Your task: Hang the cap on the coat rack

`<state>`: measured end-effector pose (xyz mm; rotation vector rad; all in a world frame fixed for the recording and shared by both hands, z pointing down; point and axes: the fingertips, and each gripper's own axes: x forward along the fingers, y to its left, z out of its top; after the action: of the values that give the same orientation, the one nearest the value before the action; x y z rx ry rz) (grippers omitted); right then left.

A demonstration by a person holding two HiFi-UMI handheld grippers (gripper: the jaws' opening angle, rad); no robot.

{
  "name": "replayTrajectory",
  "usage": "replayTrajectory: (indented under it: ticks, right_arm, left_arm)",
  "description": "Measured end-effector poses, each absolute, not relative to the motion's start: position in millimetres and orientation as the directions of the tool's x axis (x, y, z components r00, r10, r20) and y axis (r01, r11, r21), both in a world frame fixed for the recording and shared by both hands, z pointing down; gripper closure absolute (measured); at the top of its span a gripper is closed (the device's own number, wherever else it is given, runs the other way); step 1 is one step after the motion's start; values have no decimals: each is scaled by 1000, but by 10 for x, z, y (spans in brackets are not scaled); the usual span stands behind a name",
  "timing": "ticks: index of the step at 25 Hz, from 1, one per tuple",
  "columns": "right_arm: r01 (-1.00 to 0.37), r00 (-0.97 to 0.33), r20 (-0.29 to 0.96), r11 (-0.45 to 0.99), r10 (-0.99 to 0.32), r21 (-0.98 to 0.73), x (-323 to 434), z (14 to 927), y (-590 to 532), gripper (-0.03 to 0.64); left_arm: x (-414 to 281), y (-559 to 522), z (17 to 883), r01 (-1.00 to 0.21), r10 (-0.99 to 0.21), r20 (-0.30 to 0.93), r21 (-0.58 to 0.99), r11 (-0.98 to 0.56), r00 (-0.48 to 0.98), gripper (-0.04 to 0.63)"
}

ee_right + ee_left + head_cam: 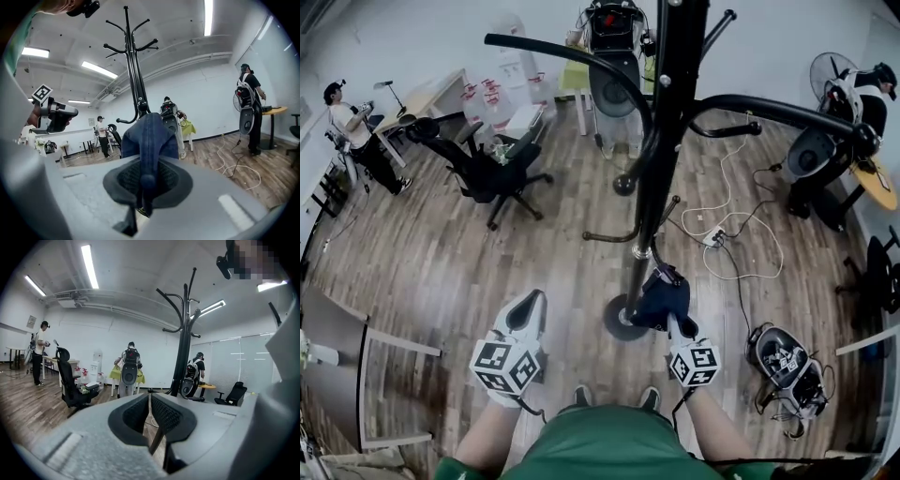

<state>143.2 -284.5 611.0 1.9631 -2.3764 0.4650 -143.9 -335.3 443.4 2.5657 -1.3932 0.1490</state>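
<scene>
Right tool (146,183) is clamped on the dark blue cap (149,136), holding it low beside the pole of the black coat rack (664,141), just above its base. Left tool (149,399) hangs alongside, its jaws drawn together with nothing between them, over the wooden floor (441,262).

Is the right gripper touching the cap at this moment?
Touching. In the right gripper view, the right gripper is shut on the cap, with the blue fabric pinched between its jaws.
</scene>
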Motion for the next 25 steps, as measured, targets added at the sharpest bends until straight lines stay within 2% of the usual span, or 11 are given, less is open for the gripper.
replayTrajectory:
  ticks: [14, 16, 19, 22, 25]
  right_arm:
    - [-980, -63, 251, 13, -966, -197, 1176, 6385, -3220, 575]
    - [-979, -46, 274, -12, -961, -204, 1159, 6430, -3229, 533]
    - [-977, -23, 301, -42, -953, -209, 1093, 6442, -3191, 426]
    - [-979, -3, 310, -60, -951, -195, 1019, 6396, -3083, 396]
    - [-982, 14, 311, -71, -950, -173, 962, 6305, -2950, 393]
  left_arm:
    - [-2625, -3453, 4670, -850, -823, 214, 145, -507, 527, 572]
    - [-2789, -3471, 4697, -858, -830, 218, 152, -490, 513, 572]
    - [-2984, -3483, 4714, -861, -834, 217, 164, -481, 507, 572]
    - [-3059, -3509, 4716, -848, -825, 203, 176, -499, 528, 572]
    - [-3033, -3551, 4700, -825, -807, 184, 189, -532, 562, 572]
